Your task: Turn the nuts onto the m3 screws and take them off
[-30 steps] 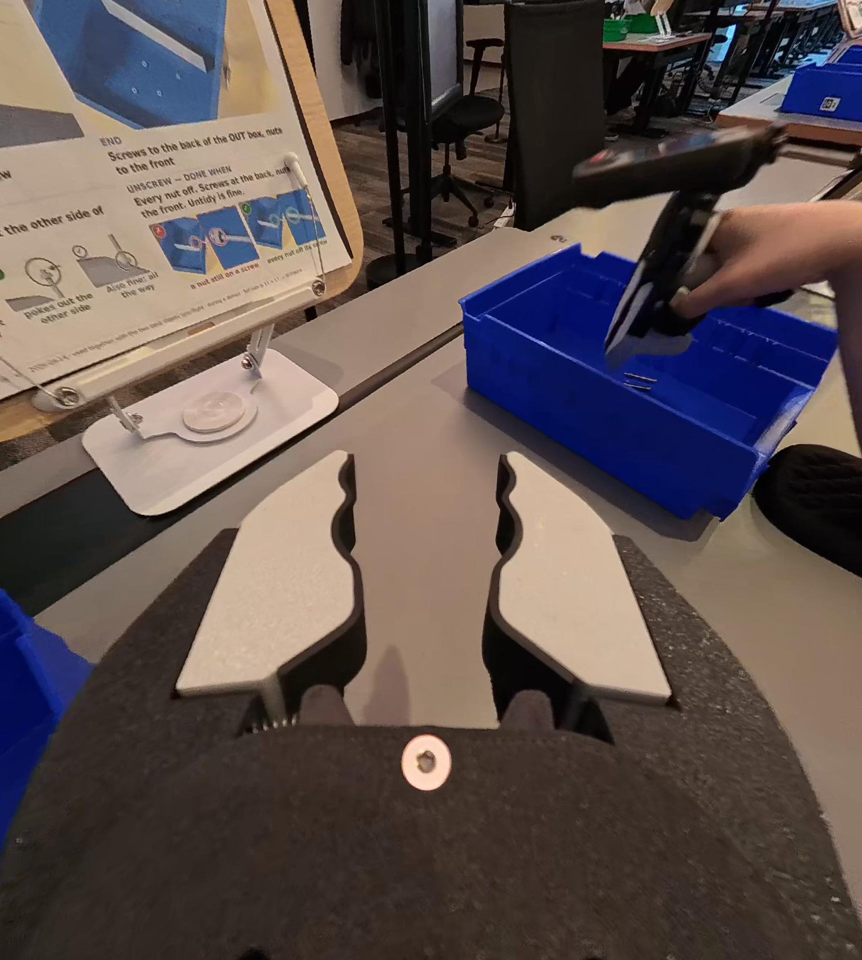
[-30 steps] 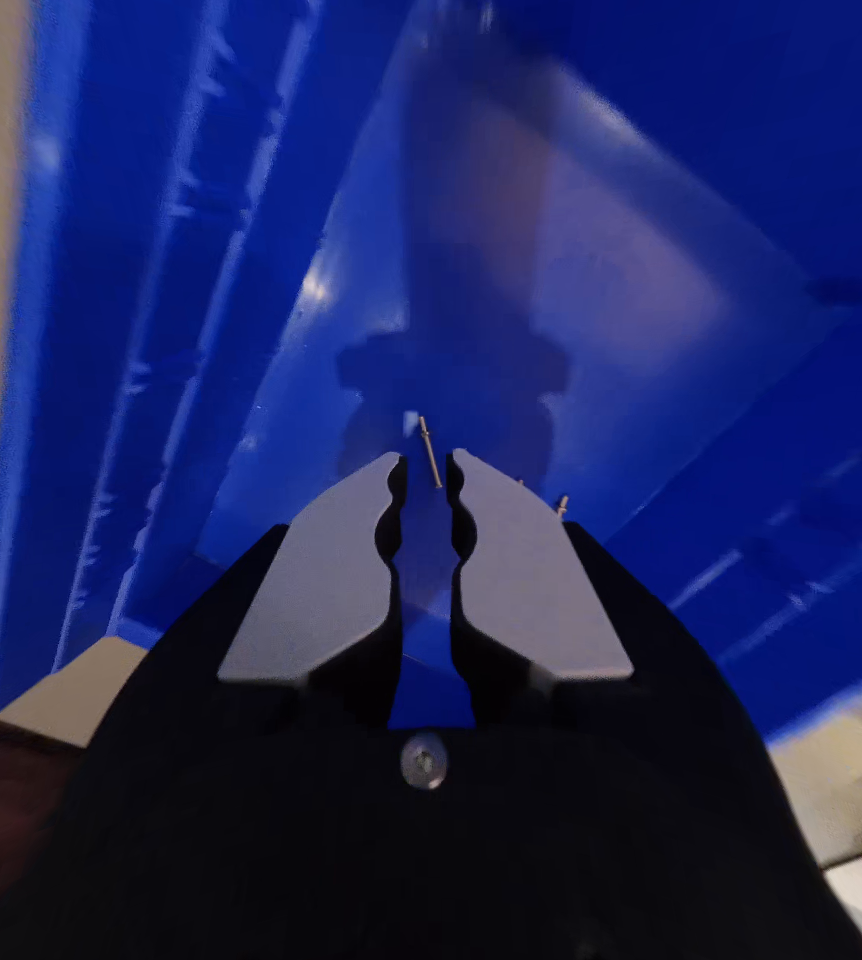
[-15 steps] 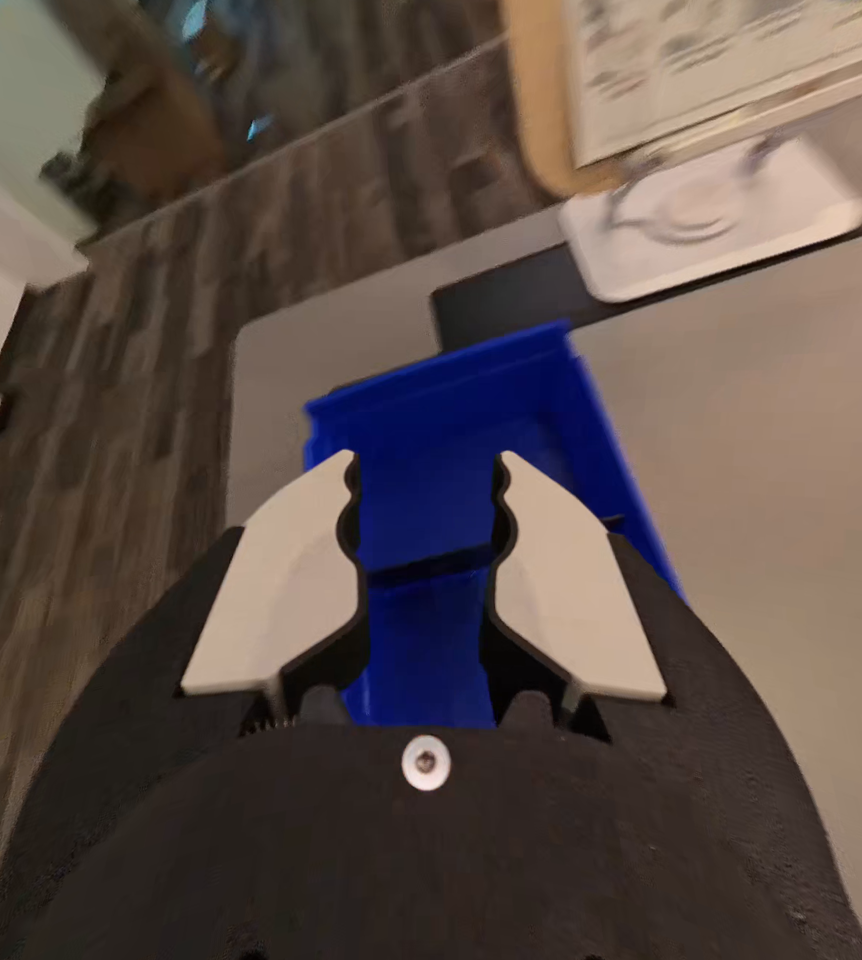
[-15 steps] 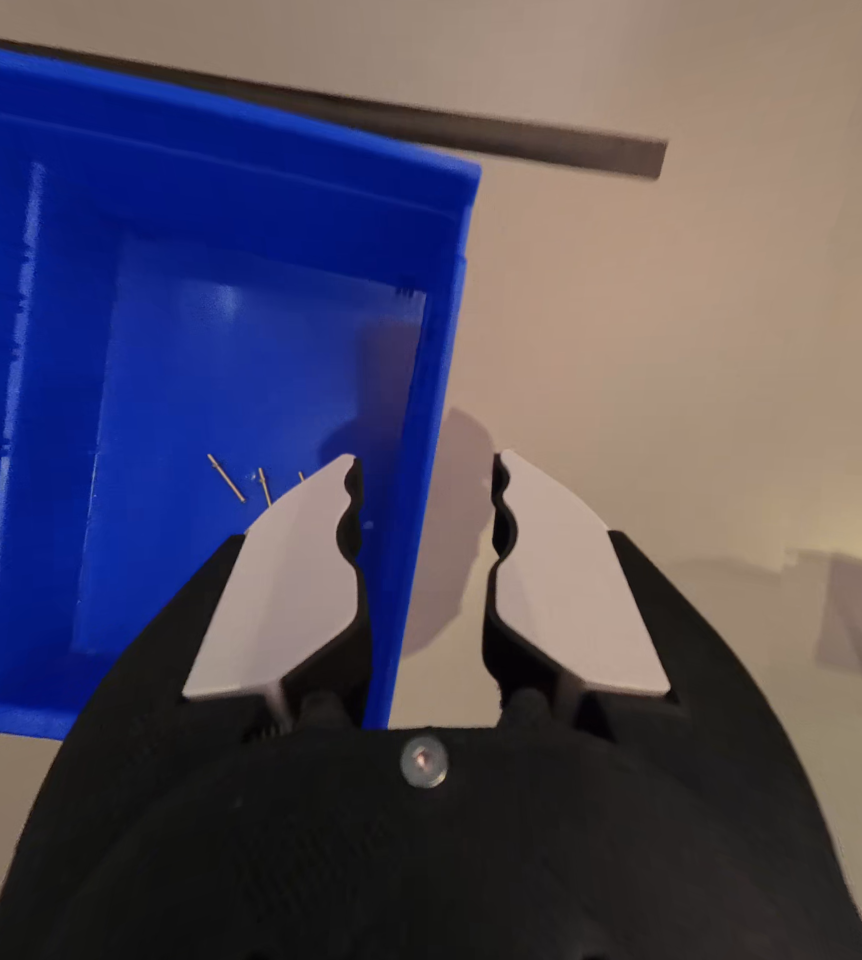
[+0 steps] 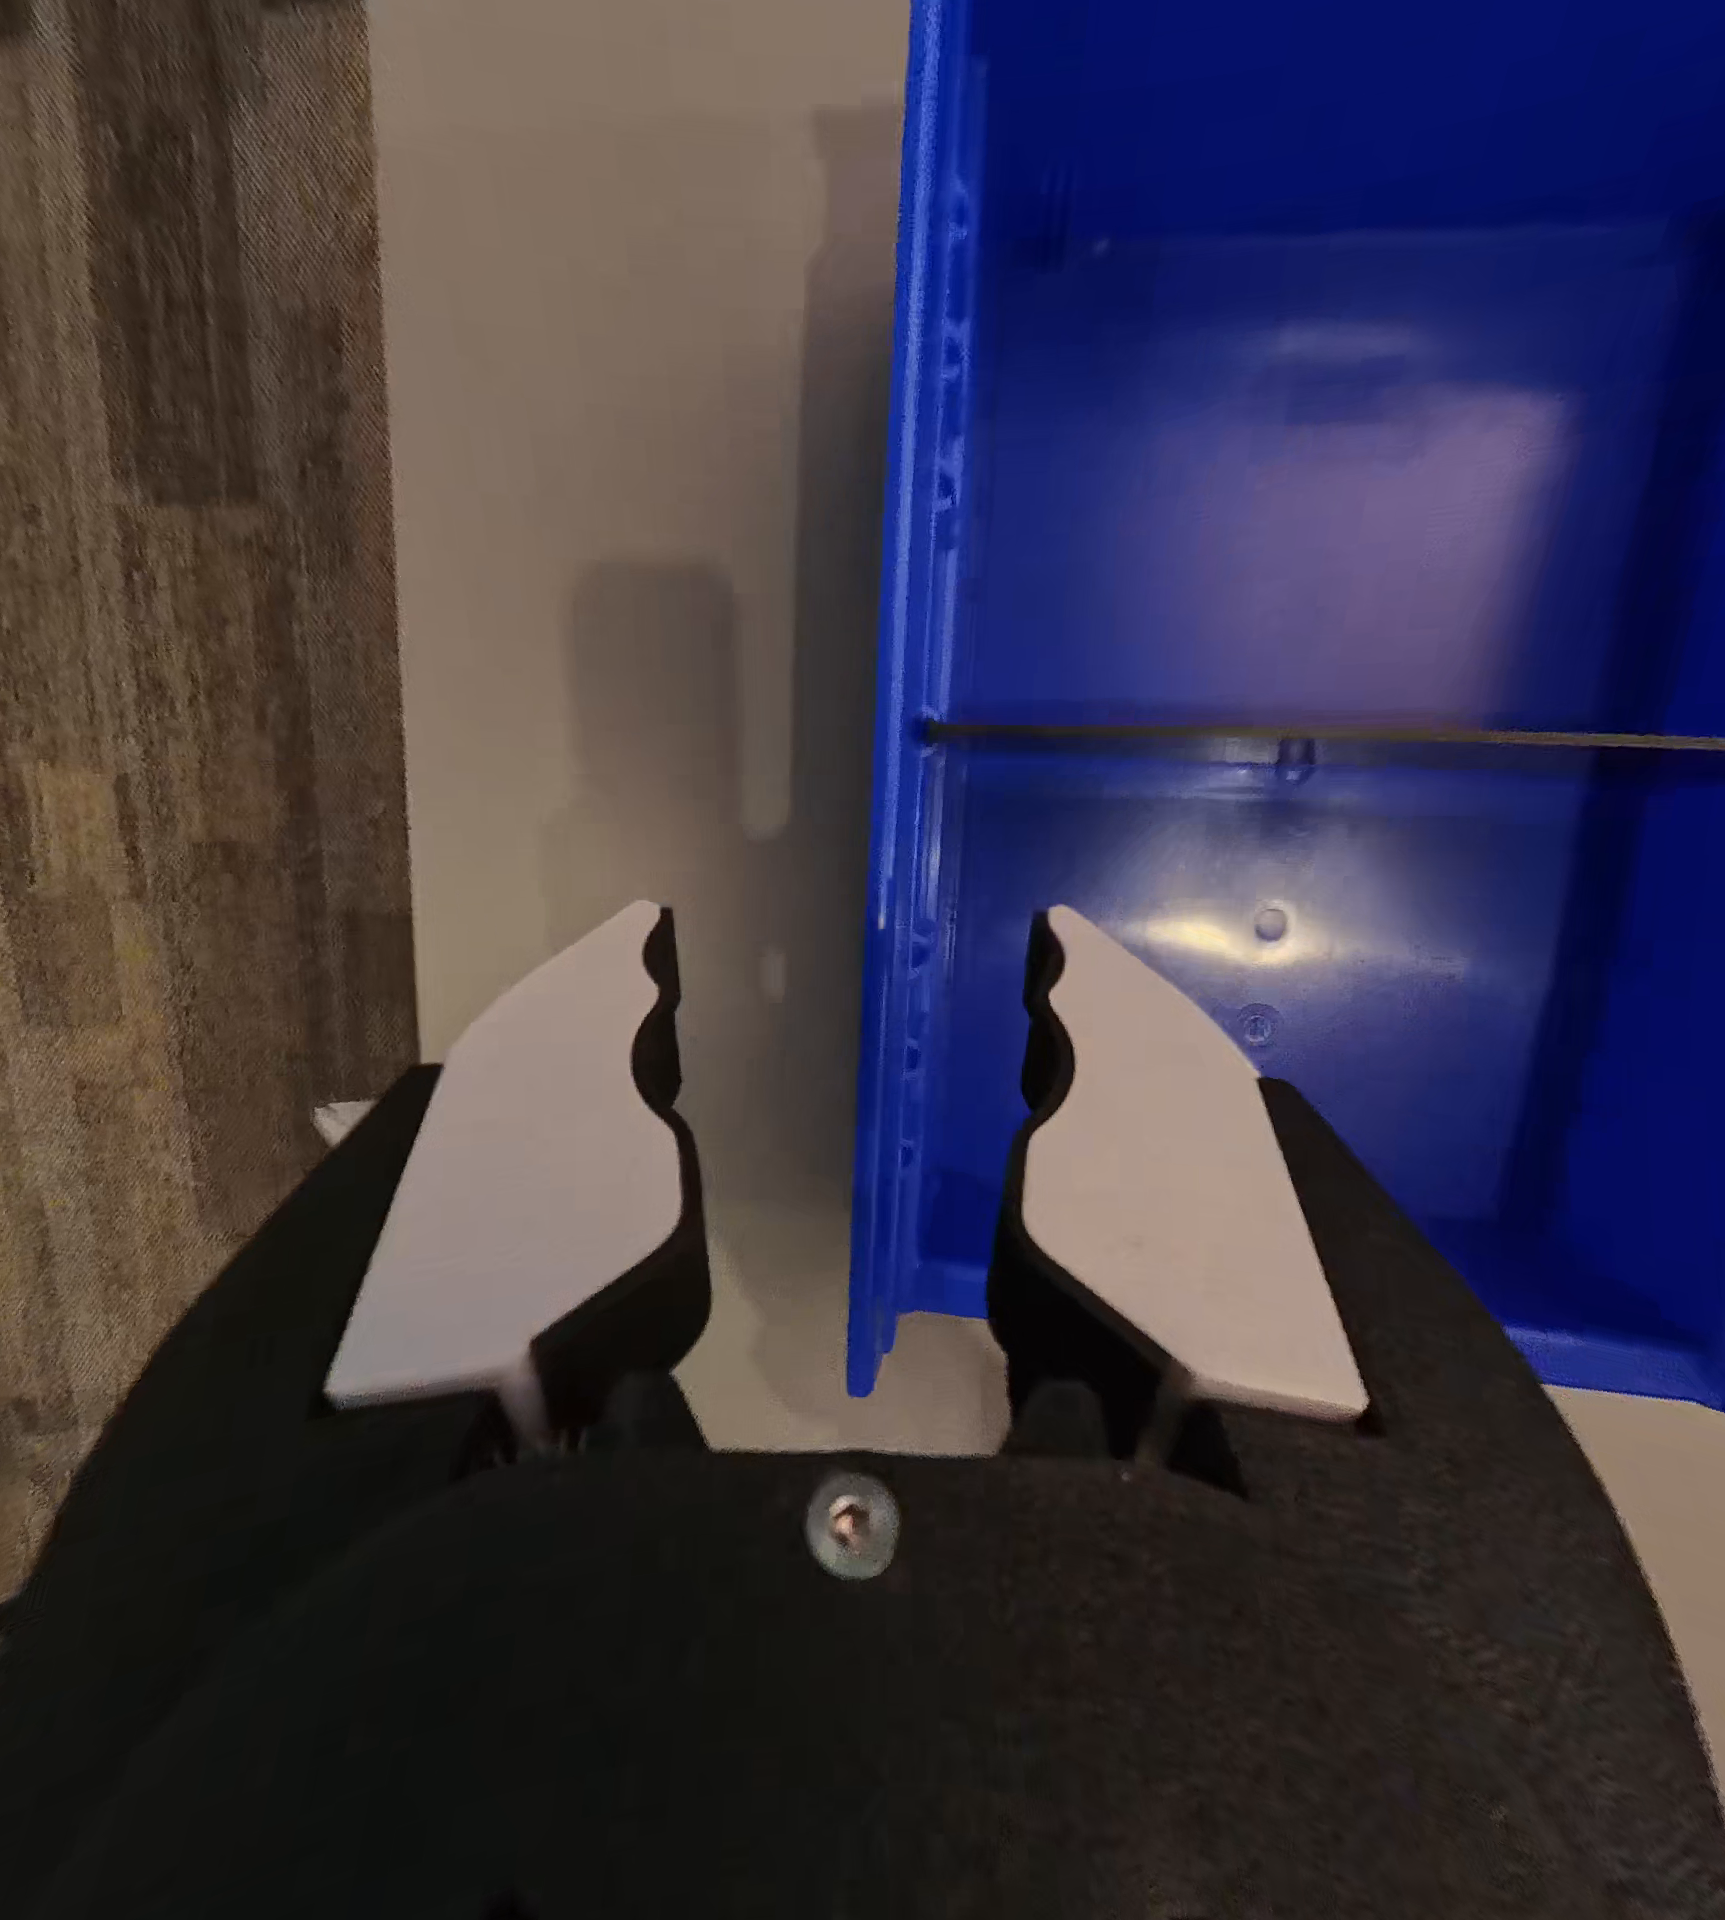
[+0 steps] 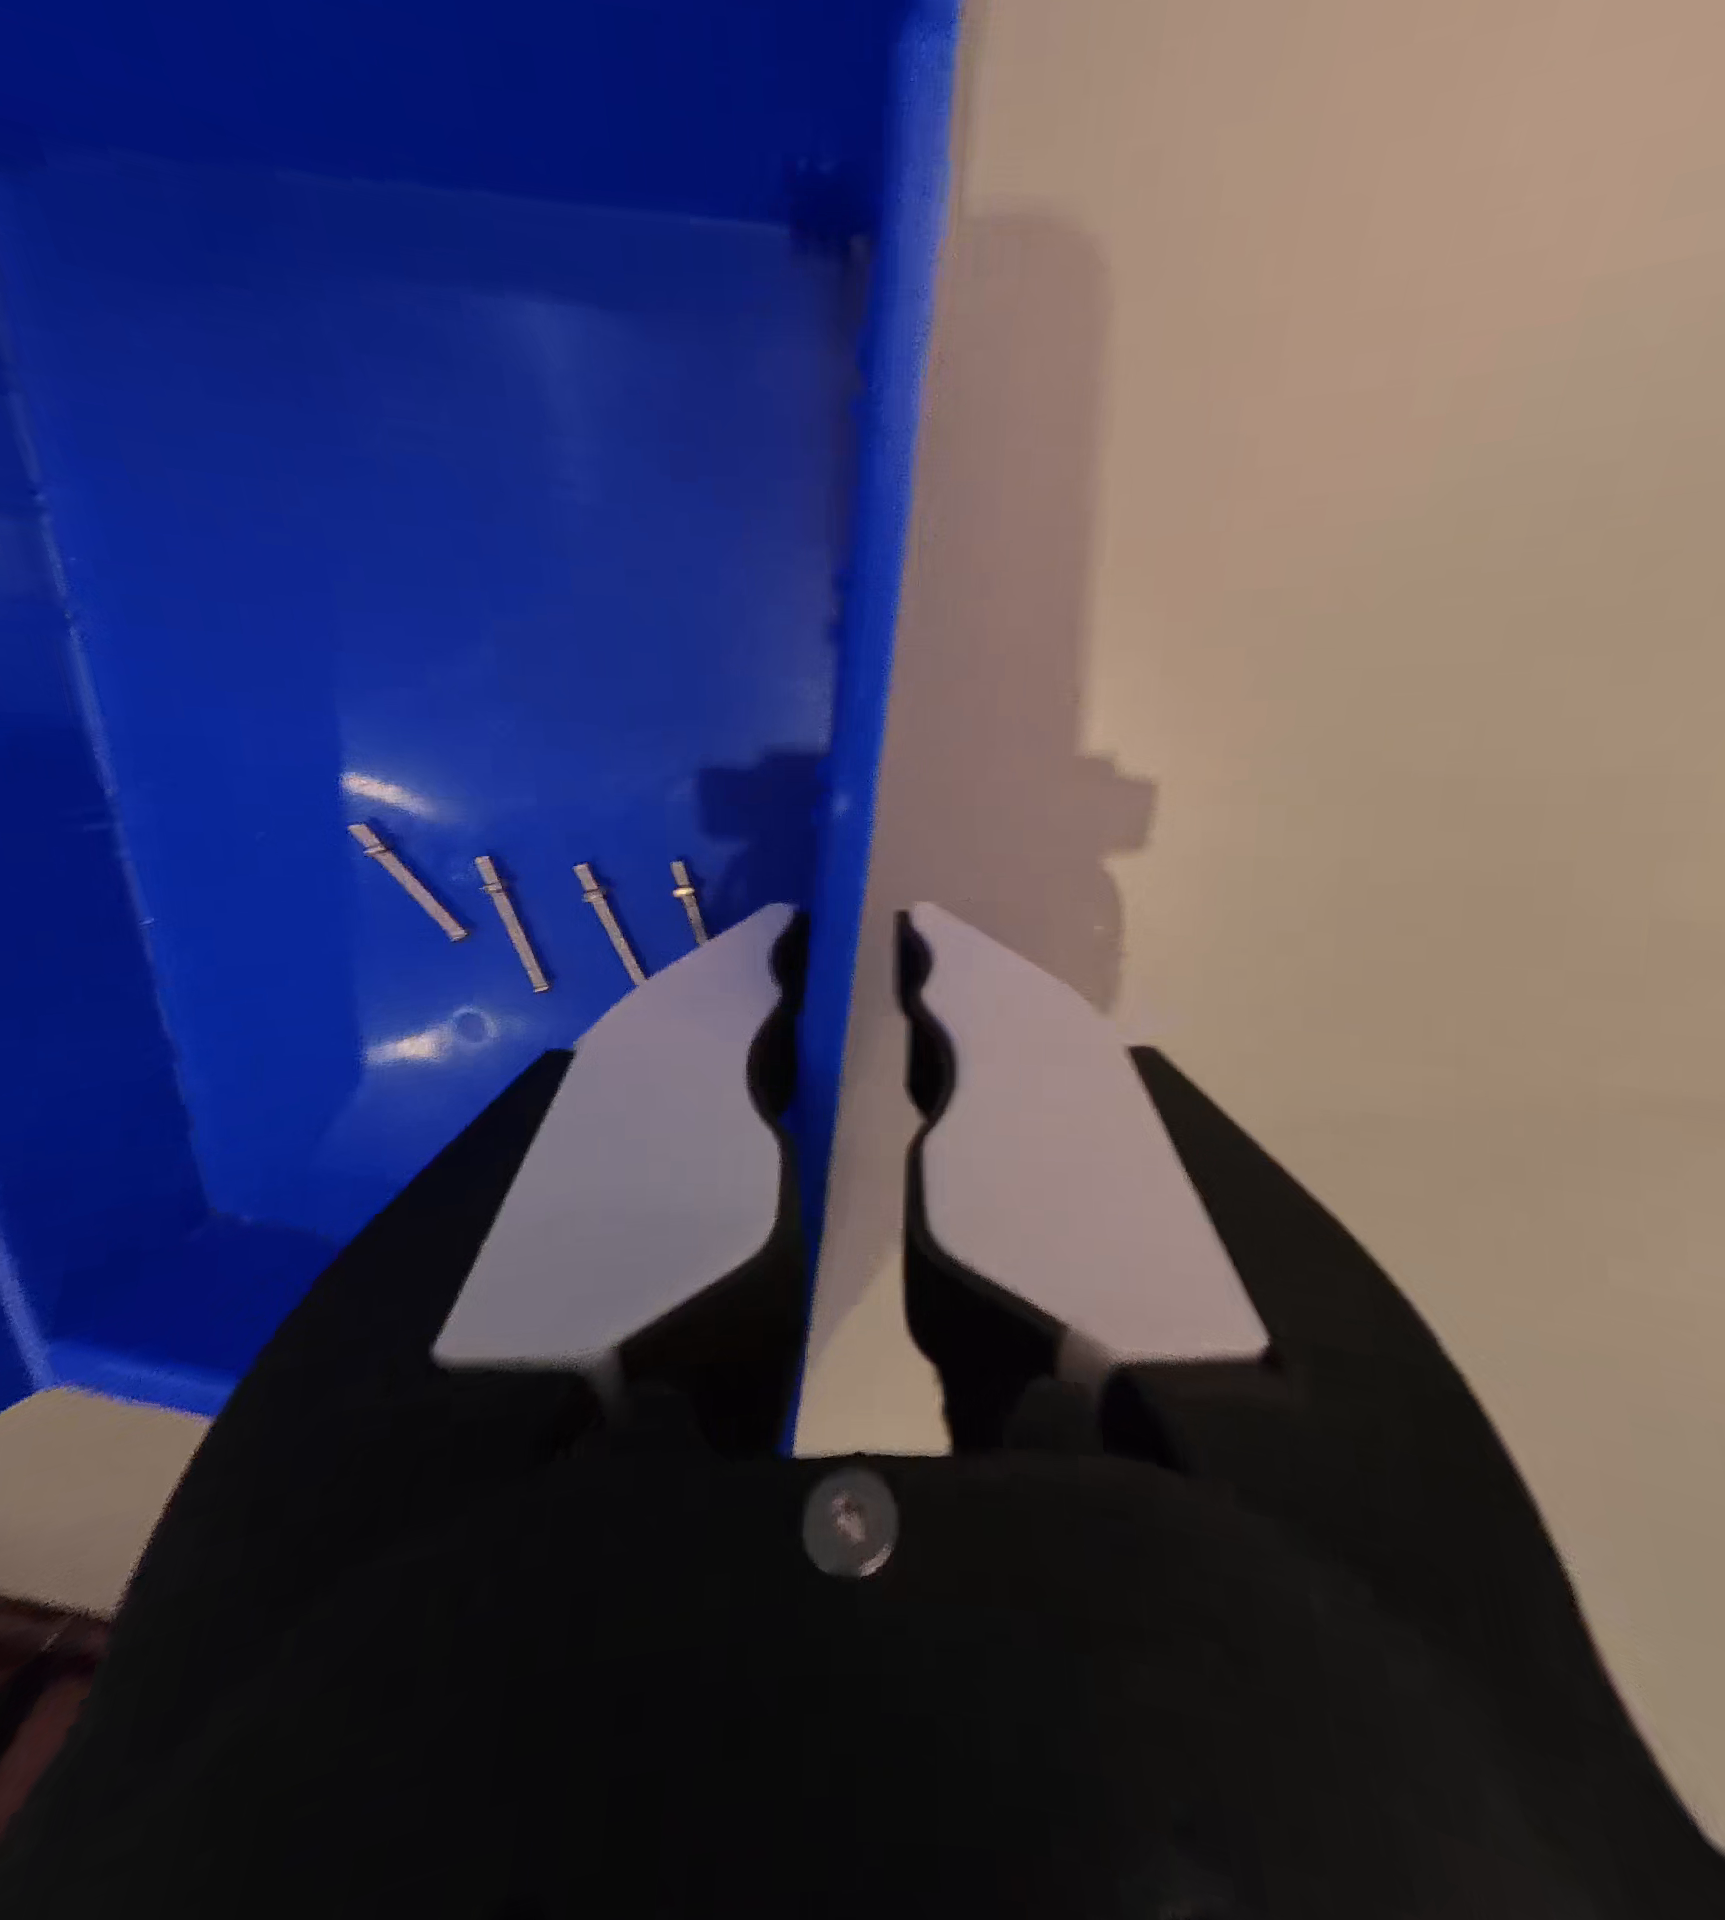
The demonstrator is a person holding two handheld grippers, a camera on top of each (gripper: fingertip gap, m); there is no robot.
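Observation:
In the right wrist view, several thin metal screws (image 6: 511,923) lie side by side on the floor of a blue bin (image 6: 422,468), each with a small collar near its head. My right gripper (image 6: 847,920) straddles this bin's right wall, its left finger (image 6: 650,1122) inside against the wall and a narrow gap showing at the right finger. In the left wrist view, my left gripper (image 5: 853,920) is wide open and straddles the left wall of a second blue bin (image 5: 925,623). That bin has a thin dark divider (image 5: 1357,736). I see no loose nuts.
Both bins stand on a pale grey table (image 6: 1357,623), which also shows in the left wrist view (image 5: 577,416). Brown carpet floor (image 5: 110,623) lies beyond the table's left edge, close to the left gripper. My hands' fingertips stand some 80 cm from each other.
Both grippers swung down over the bins. The right one left the bin's inside, moved over its right wall and narrowed its jaws. The left one moved from the table's middle to the other bin's left wall.

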